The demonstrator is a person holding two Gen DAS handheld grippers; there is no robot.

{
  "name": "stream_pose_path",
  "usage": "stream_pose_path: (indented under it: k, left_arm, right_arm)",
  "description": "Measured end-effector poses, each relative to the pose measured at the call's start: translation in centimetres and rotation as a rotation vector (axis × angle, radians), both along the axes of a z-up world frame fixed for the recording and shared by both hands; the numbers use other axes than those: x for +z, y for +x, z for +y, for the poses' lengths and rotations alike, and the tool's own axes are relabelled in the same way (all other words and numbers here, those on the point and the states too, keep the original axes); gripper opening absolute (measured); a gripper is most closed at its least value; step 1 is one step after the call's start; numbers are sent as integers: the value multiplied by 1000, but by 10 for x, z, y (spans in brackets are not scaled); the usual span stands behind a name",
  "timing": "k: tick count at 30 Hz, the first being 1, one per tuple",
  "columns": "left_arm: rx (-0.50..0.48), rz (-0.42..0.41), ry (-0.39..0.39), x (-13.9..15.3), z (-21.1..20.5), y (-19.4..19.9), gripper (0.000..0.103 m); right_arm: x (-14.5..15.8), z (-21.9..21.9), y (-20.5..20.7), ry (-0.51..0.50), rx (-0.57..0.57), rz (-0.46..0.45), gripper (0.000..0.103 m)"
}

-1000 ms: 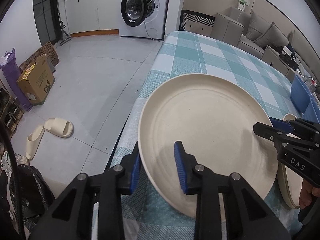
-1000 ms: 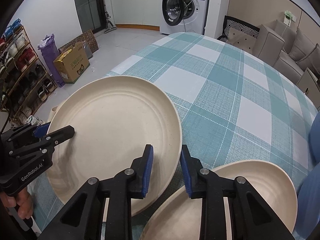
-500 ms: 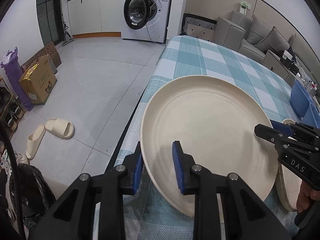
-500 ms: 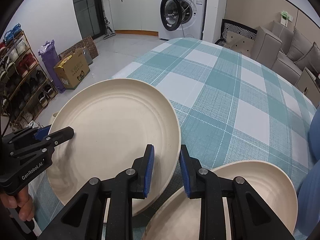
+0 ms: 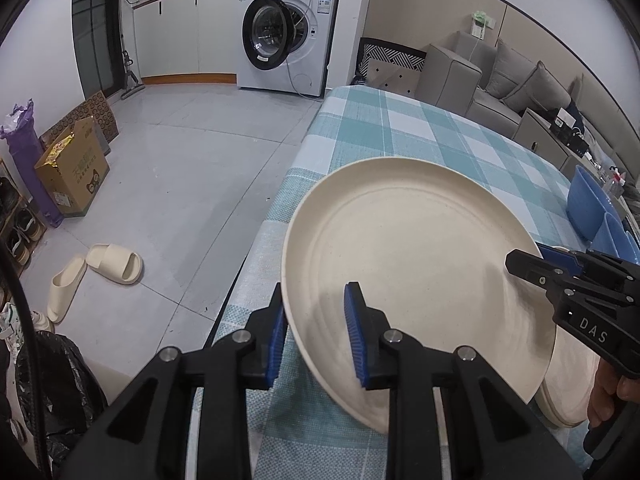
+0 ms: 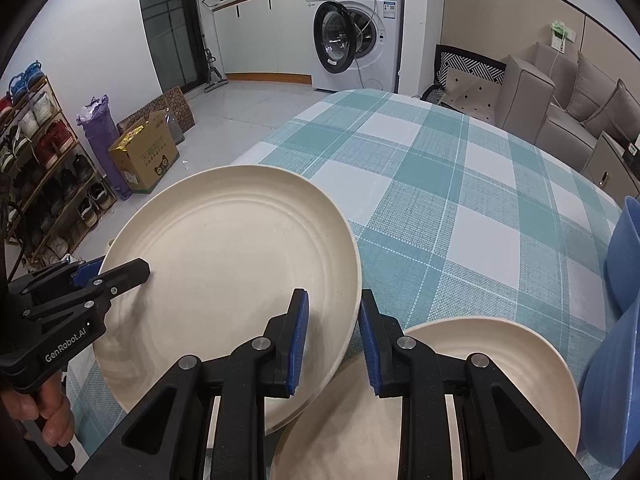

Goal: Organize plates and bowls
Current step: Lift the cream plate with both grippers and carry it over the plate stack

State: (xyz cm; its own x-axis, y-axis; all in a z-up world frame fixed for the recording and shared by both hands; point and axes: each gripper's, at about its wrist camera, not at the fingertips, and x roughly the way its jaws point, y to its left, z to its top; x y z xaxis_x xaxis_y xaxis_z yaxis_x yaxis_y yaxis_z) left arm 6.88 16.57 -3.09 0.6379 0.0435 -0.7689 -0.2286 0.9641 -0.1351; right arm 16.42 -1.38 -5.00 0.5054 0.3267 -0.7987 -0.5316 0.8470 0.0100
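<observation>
A large cream plate (image 5: pixel 416 264) is held between both grippers, lifted above the checked tablecloth. My left gripper (image 5: pixel 316 332) is shut on its left rim. My right gripper (image 6: pixel 332 340) is shut on its right rim (image 6: pixel 348 280); the same gripper shows at the right in the left wrist view (image 5: pixel 532 264). A second cream plate (image 6: pixel 492 364) lies on the table under and right of the held one; its edge shows in the left wrist view (image 5: pixel 568 380).
Blue bowls (image 6: pixel 624 264) stand at the table's right edge, also in the left wrist view (image 5: pixel 592 208). The teal checked table (image 6: pixel 460 184) stretches ahead. Floor, slippers (image 5: pixel 116 264), a cardboard box (image 5: pixel 72 164) and a washing machine (image 5: pixel 288 32) lie left.
The held plate has risen and tilted a little with both grippers; the view has lifted, showing more of the room. Both grips are unchanged.
</observation>
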Motion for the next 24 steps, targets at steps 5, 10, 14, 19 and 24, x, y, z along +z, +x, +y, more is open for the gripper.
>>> stream_pose_path:
  k: [5,10,14,19,24]
  left_arm:
    - [-7,-17,-2,7,-5,-2,26]
    - [-11,-26,-2,11,-9,-2,26]
    - [-20,-33,-5,14,-15,-3,26]
    - [-42,-41,3,18,-26,-4,26]
    - [-69,-50,1,22,-38,-5,26]
  right_arm:
    - [9,-7,-6,13,-5,-17,26]
    - [17,-14,-14,21,-7,-36,26]
    - [24,-23,-20,33,-16,-46,26]
    - [28,-35,-25,41,-32,-50,26]
    - [32,-52,-30,64,-52,-50,26]
